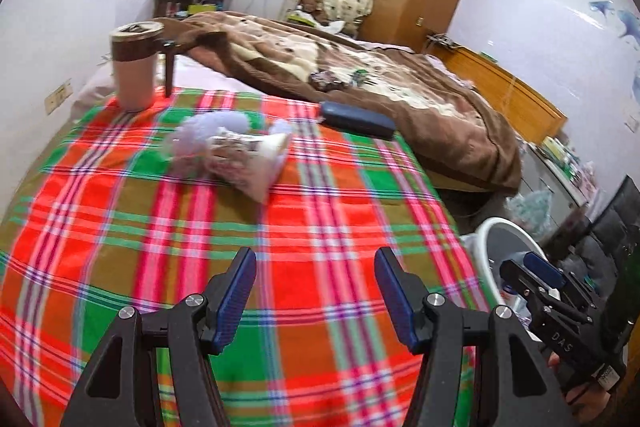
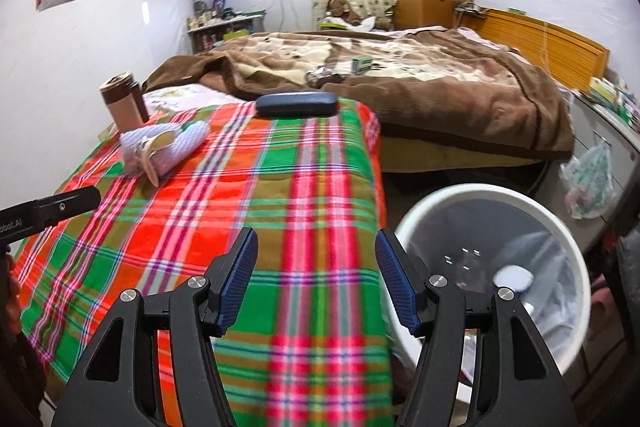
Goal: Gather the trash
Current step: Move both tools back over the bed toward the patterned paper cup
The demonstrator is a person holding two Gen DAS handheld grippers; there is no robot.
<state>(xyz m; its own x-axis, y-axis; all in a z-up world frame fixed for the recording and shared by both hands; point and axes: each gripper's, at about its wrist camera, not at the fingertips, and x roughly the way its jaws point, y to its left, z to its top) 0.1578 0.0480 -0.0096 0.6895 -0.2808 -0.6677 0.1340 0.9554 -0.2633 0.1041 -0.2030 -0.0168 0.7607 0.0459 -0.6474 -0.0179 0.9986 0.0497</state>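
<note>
A pile of trash, a crumpled pale tissue with a torn paper package [image 1: 236,151], lies on the plaid cloth [image 1: 280,267] toward its far left; it also shows in the right wrist view [image 2: 164,147]. My left gripper [image 1: 316,291] is open and empty, well short of the pile. My right gripper [image 2: 316,279] is open and empty, over the cloth's right edge beside the white bin [image 2: 576,239]. The bin holds a clear liner and a white wad [image 2: 514,277]. The right gripper's body [image 1: 560,311] shows at the left view's right edge.
A brown-banded tumbler [image 1: 134,67] stands at the cloth's far left corner. A dark blue glasses case [image 1: 356,119] lies at the far edge. Behind is a bed with a brown blanket [image 2: 420,87] and small items on it. A plastic bag [image 2: 590,179] hangs at right.
</note>
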